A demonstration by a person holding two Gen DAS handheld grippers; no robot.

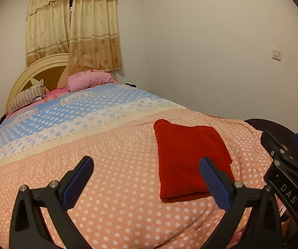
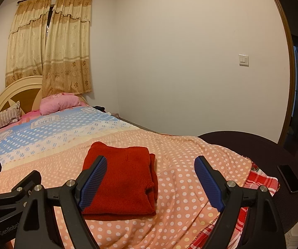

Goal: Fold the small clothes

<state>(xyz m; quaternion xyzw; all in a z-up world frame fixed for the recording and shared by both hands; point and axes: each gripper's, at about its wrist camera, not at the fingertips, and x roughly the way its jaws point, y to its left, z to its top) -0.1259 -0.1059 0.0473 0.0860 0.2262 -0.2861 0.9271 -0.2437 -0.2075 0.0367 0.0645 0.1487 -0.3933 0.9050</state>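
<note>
A red knitted garment [image 1: 188, 157] lies folded into a neat rectangle on the peach polka-dot bedspread [image 1: 111, 178]; it also shows in the right wrist view [image 2: 122, 180]. My left gripper [image 1: 146, 178] is open and empty, held above the bedspread just left of the garment. My right gripper [image 2: 151, 180] is open and empty, hovering over the garment's near right part. The right gripper's body shows at the right edge of the left wrist view [image 1: 287, 166].
The bed has a cream headboard [image 2: 14, 95], a pink pillow [image 2: 59, 103] and a striped pillow [image 2: 3, 118] at the far end. A dark round surface [image 2: 258, 149] with a black phone [image 2: 290, 178] stands right of the bed. A red checked cloth [image 2: 260, 180] hangs at the bed's corner.
</note>
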